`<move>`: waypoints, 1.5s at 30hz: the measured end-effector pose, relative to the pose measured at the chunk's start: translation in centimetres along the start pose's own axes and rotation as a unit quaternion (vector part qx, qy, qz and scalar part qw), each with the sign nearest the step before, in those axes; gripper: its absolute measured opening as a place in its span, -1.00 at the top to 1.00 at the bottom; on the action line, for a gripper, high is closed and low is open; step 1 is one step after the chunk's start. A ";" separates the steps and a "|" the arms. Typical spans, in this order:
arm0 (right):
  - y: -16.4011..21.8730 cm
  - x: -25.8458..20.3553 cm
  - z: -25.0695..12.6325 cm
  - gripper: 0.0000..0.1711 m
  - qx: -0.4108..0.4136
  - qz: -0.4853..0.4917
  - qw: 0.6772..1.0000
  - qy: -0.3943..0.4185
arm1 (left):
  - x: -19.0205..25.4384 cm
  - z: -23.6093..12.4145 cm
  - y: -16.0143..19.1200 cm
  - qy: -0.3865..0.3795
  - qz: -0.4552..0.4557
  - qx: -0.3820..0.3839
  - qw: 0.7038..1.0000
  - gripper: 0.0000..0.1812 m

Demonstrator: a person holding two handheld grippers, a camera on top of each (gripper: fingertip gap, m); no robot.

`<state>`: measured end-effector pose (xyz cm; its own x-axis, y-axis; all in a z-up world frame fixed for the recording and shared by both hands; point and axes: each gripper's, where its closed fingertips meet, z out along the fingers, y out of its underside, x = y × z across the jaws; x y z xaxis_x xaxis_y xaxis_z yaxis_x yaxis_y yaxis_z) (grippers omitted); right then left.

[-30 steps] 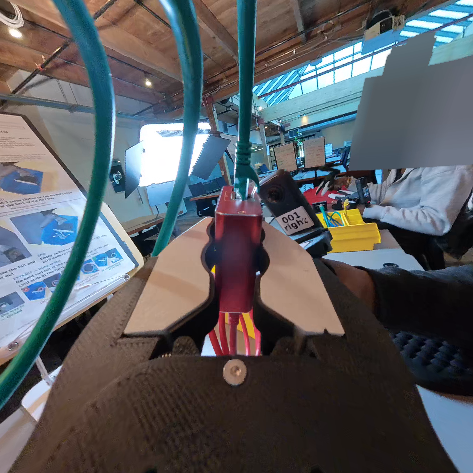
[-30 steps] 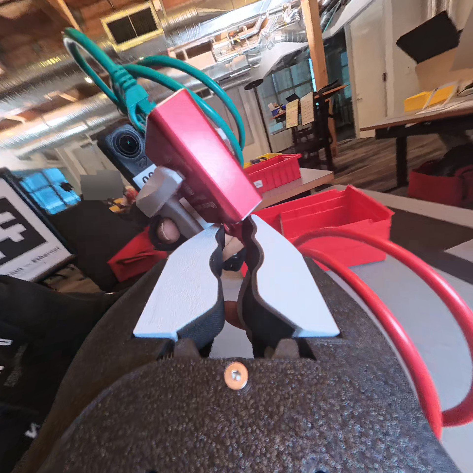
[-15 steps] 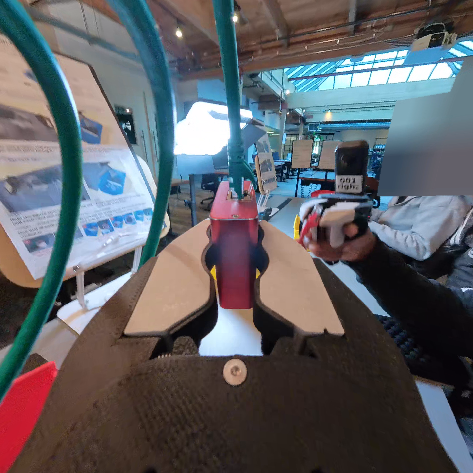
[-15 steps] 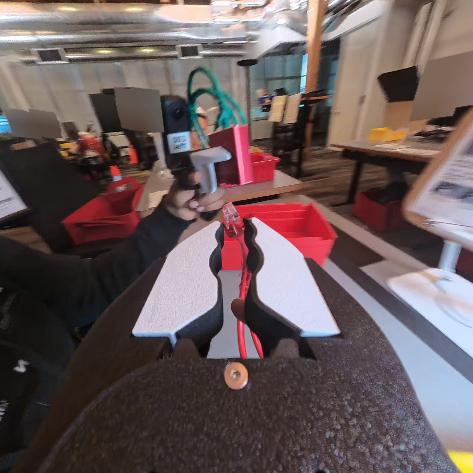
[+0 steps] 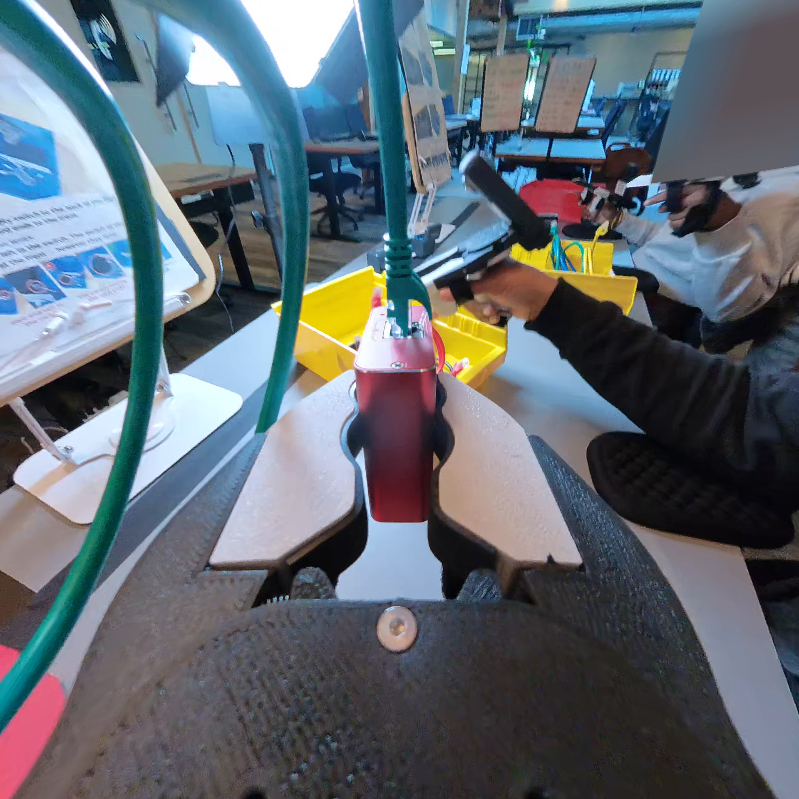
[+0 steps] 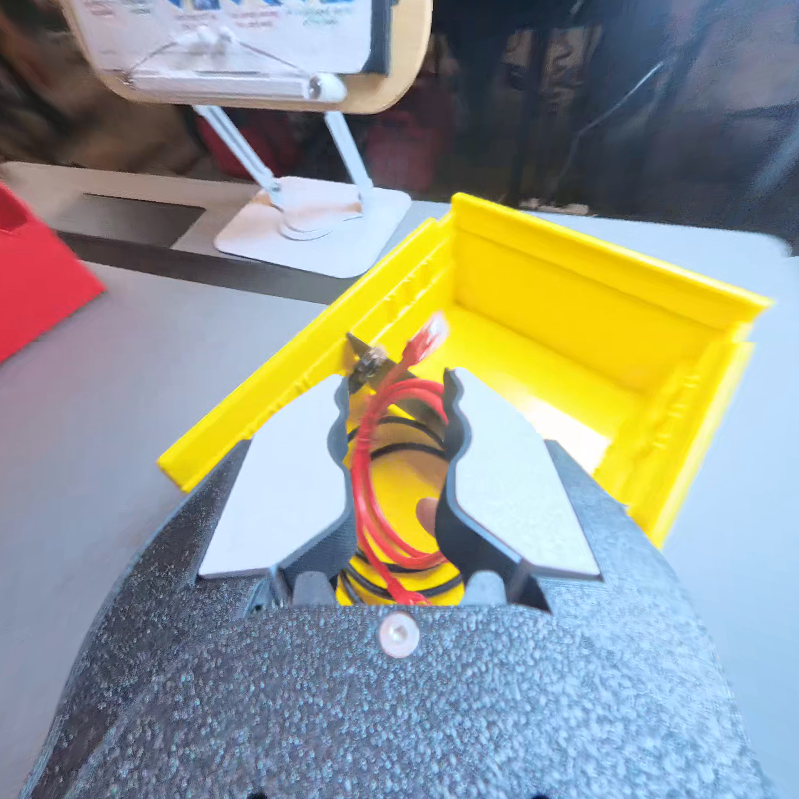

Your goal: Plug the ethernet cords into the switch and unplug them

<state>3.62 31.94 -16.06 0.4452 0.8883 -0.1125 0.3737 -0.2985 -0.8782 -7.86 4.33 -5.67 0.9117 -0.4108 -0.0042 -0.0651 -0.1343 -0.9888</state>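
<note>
Left tongs (image 5: 395, 415) are clamped on the red switch (image 5: 395, 432), dead center of the left wrist view, with the box standing up between the two pale fingers (image 5: 294, 475). A green ethernet cord (image 5: 391, 173) is plugged into the switch's top end and runs straight up out of the frame, and more green cord loops down the left side in big arcs. Behind the switch, middle of the frame, there's a yellow bin (image 5: 337, 320) on the grey counter (image 5: 540, 389), and the other hand (image 5: 506, 289) is up at center right holding the right tongs over that bin. An instruction board on a white stand (image 5: 86, 216) fills the upper left, and another person in a light sleeve sits at the far upper right. In the right wrist view, the right tongs (image 6: 395, 402) are spread fairly wide and not gripping anything that I can see; they're tipped down over the yellow bin (image 6: 583, 302). A coiled red ethercord, well, red ethernet cord (image 6: 380, 454), sits in the gap between the fingers with its plug end poking toward the middle of the frame, with a black cord (image 6: 402, 445) coiled around it. This view is pretty blurry. A red bin (image 6: 34, 276) edge shows at the far left, and the board's stand is at upper center.
</note>
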 end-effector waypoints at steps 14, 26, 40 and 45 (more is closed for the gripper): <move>-2.5 -23.8 -6.4 0.35 0.086 -0.213 0.892 -0.389 | 3.6 2.8 10.1 0.085 0.042 -0.273 0.957 0.68; 1.9 -28.9 -6.5 0.94 0.068 -0.277 0.825 -0.489 | 5.7 2.0 10.6 0.141 0.089 -0.291 0.942 0.68; 2.9 -30.2 -6.2 0.95 0.059 -0.306 0.819 -0.482 | 6.2 1.6 10.1 0.159 0.096 -0.282 0.941 0.69; 3.7 -29.9 -6.3 0.49 0.030 -0.303 0.816 -0.491 | 5.8 1.2 9.7 0.148 0.103 -0.282 0.942 0.68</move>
<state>-3.16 2.11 -13.04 -0.6845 0.7266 0.0589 0.2297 0.2916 -0.9285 -2.70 1.68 -15.49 0.7085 -0.7028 -0.0638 -0.5100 -0.4475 -0.7346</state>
